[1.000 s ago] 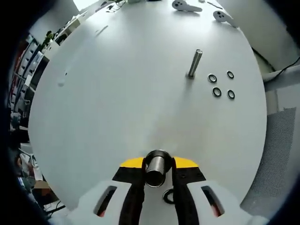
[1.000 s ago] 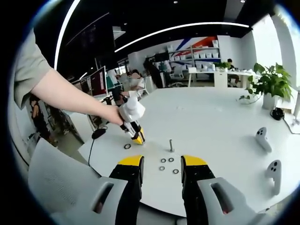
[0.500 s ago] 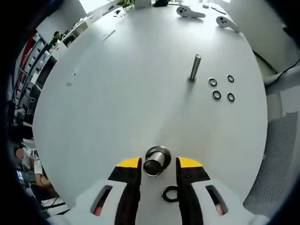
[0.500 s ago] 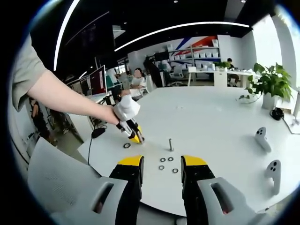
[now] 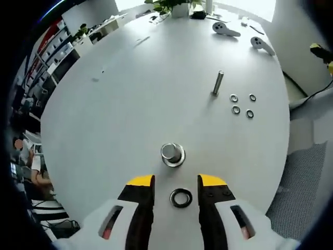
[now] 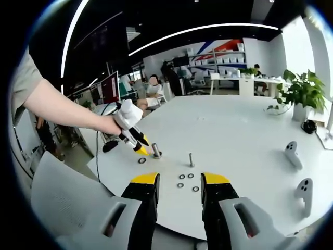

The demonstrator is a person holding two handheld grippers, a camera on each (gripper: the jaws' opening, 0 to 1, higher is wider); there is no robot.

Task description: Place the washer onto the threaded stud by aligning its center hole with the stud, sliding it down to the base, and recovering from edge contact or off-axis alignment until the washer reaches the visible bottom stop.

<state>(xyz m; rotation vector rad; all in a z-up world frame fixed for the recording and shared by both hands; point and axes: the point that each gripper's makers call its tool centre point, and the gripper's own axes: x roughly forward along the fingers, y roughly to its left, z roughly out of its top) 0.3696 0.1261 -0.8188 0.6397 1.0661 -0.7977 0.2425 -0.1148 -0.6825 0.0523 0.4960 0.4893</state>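
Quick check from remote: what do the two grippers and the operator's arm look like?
Both grippers have white bodies and black jaws with yellow tips: the left gripper, the right gripper. Each body has a dark slot with a red mark inside. The person's arm wears a short grey-green sleeve.

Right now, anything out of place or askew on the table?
Nothing is spilled or damaged. The one stray piece is a lone washer lying flat between the open jaws of the left gripper, near the short stud and apart from the four washers grouped beside the tall stud.
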